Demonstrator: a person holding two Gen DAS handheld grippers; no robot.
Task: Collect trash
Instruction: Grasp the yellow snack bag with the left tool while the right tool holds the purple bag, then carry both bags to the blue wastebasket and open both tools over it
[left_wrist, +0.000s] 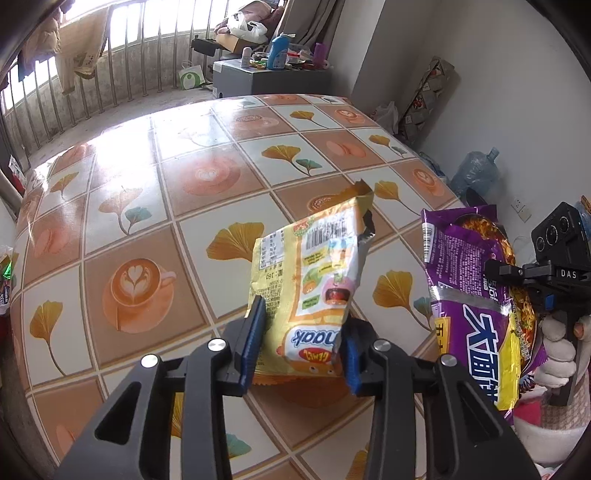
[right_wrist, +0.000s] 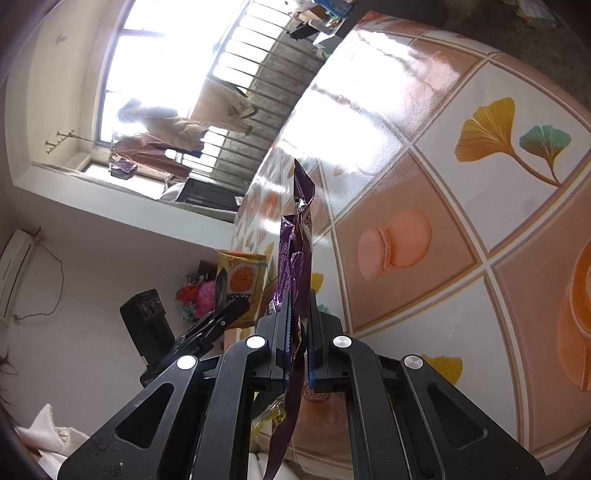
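- You cannot see the lower end of the purple noodle wrapper (right_wrist: 293, 258) from your right wrist: it drops behind the linkage and runs off the bottom edge.
- From your left wrist, the right gripper (left_wrist: 495, 271) shows only as handle and camera block; its fingertips sit behind that wrapper.
- The yellow snack packet (left_wrist: 314, 288) covers the inner faces of your left gripper's (left_wrist: 301, 347) pads, so whether they press it cannot be told.
- The clutter on the grey cabinet (left_wrist: 236, 79) is too small to name.
- The window (right_wrist: 155, 55) is washed out by glare.
- The tablecloth (left_wrist: 140, 192) is cut off at the bottom frame edge.
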